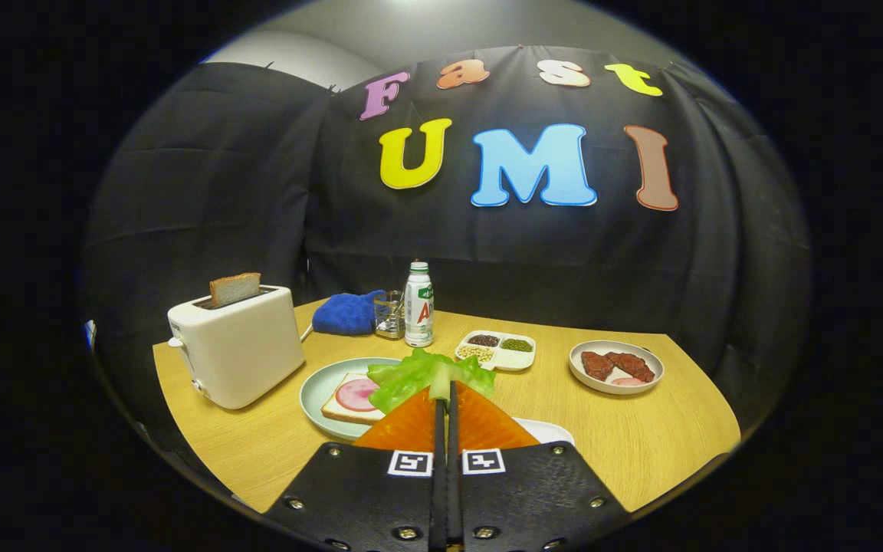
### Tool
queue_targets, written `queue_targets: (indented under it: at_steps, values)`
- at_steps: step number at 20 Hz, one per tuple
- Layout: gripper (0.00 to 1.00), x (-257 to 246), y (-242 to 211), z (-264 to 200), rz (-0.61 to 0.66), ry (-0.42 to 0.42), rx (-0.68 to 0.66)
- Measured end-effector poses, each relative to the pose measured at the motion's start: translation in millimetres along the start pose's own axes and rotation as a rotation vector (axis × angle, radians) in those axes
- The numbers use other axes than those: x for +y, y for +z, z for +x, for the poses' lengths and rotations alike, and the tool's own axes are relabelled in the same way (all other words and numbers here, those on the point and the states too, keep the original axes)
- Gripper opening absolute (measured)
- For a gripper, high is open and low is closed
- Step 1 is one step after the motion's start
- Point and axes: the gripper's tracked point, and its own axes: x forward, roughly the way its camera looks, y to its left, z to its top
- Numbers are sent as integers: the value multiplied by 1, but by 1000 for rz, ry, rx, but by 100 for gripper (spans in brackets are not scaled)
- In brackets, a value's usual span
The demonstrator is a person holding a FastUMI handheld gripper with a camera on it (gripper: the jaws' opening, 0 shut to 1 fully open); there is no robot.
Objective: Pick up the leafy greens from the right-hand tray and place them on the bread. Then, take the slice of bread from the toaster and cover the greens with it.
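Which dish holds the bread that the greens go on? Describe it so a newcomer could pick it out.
Start at the white toaster on the wooden table. Just beside it, toward the gripper shut on the greens, lies a pale round plate. It alone carries bread topped with pink ham.

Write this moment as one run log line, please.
gripper: shut on green leafy lettuce | lettuce: lifted near bread on pale round plate | toaster slice: untouched
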Motion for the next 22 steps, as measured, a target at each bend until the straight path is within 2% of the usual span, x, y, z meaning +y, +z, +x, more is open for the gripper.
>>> queue_targets:
  at_steps: [12,20,22]
  values:
    - [0,65,-13,72,62,109,39]
    - [3,83,-39,100,82,98,98]
    - [9,79,-45,99,83,79,111]
